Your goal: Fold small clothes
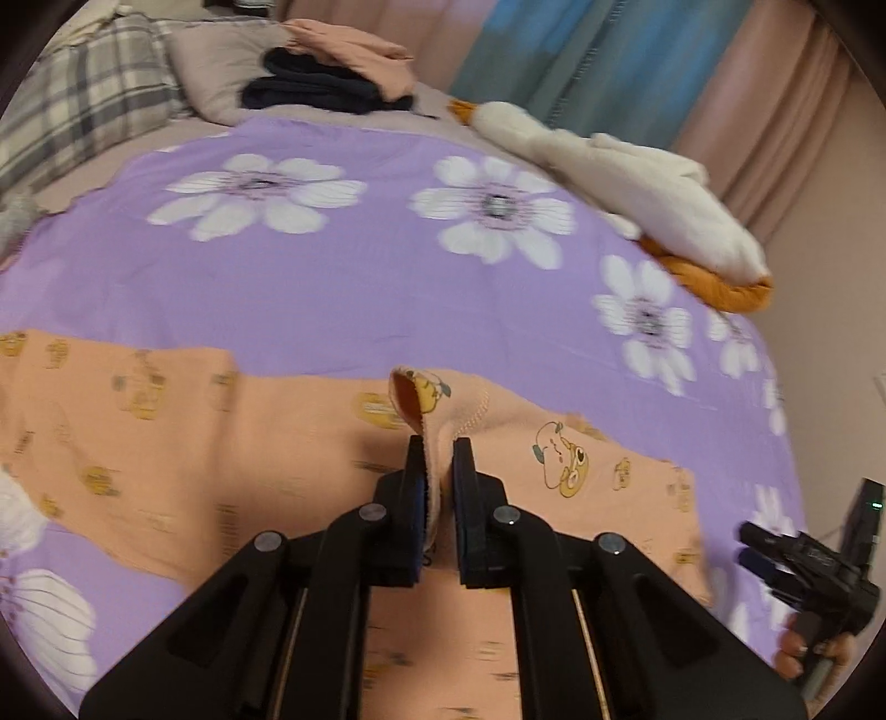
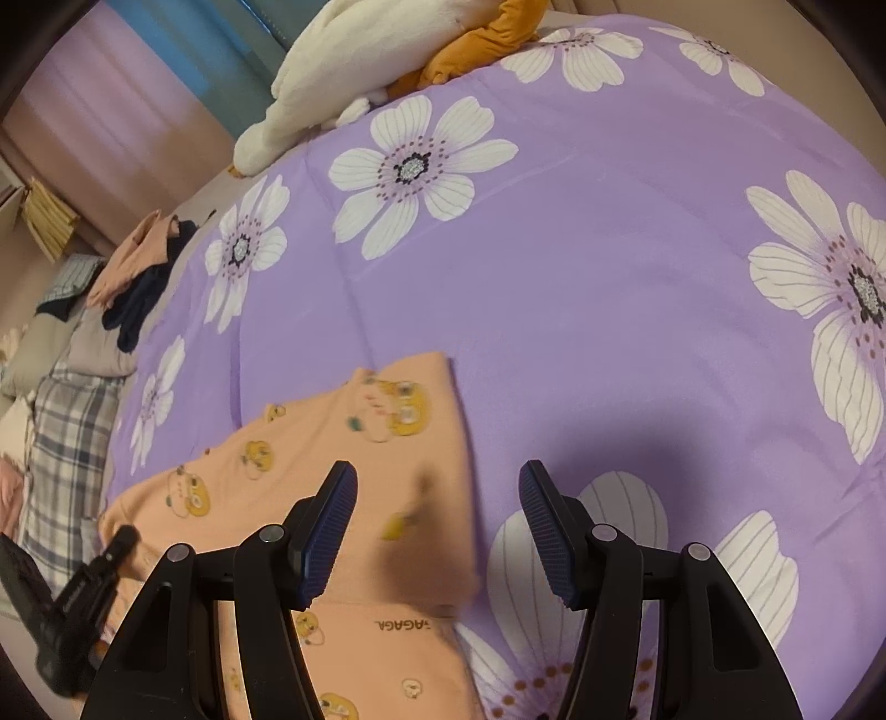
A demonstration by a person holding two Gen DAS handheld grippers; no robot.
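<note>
Closest to us, our left gripper (image 1: 440, 443) reaches forward and low over the bed, its two black fingers (image 1: 414, 487) with blue pads drawn together on a raised pleat of the peach printed garment (image 1: 288, 443), so a small flap of cloth stands up between and just beyond the tips. Our right gripper (image 2: 437, 487) hovers above the same garment (image 2: 354, 459) near its outer edge, tilted so the bed looks slanted; its ribbed blue pads (image 2: 332, 520) stand well apart with nothing between them. In the left wrist view the right tool appears at the lower right, held by a bare hand (image 1: 814, 648). The garment is soft knit cotton, peach with yellow cartoon animals and small lettering, and it lies mostly flat on the near part of the bed. In the left view its long axis runs across from left to right; in the right view one squared, folded corner points away from us. It rests on a smooth lilac duvet cover (image 1: 387, 266) printed with large white flowers. Farther off, a white and orange plush goose (image 1: 637, 194) lies along the duvet's far right edge. Beyond that, dark navy clothes (image 1: 326, 83) and a pink garment (image 1: 354, 50) are stacked on a grey pillow (image 1: 221, 66), beside a plaid pillow (image 1: 83, 111), with pink and blue curtains (image 1: 609, 61) behind.
</note>
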